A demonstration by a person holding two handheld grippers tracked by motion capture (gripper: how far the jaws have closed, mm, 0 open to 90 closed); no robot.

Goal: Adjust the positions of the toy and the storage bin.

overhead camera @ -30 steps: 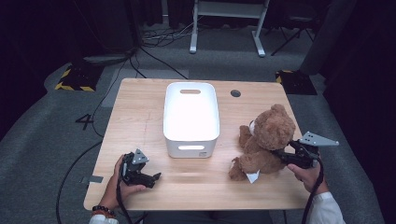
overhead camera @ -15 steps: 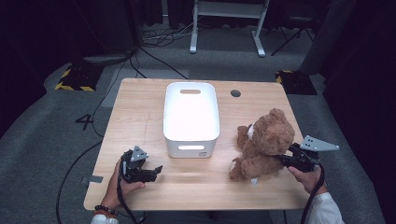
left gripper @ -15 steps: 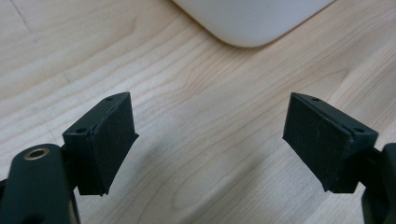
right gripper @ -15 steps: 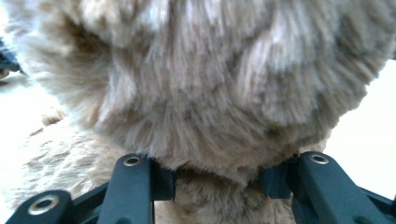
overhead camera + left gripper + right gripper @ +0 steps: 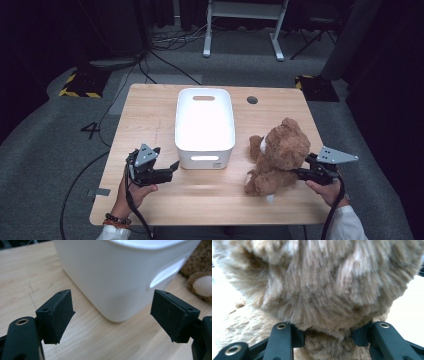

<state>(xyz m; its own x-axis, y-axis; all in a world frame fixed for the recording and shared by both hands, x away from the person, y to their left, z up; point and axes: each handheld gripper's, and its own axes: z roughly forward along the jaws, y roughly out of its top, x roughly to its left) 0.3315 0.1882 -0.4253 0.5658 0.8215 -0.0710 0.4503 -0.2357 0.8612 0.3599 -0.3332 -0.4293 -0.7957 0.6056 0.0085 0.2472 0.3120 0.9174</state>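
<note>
Dark studio, light wooden desk (image 5: 150,110). Brown plush teddy bear (image 5: 280,152) sits just right of the white plastic bin (image 5: 205,125), back pinched by right gripper (image 5: 328,336) fingers, which just closed into the fur. Left gripper (image 5: 112,315) fingers spread, empty, just narrowed, near the bin's front-left corner. Grip looks shallow: lift slowly, clear the bin's rim before dropping in.

light: bright overhead on tabletop (image 5: 150,110), dark surroundings | glare: white bin (image 5: 205,120) overexposed | blur: teddy bear (image 5: 324,285) fur soft up close
</note>
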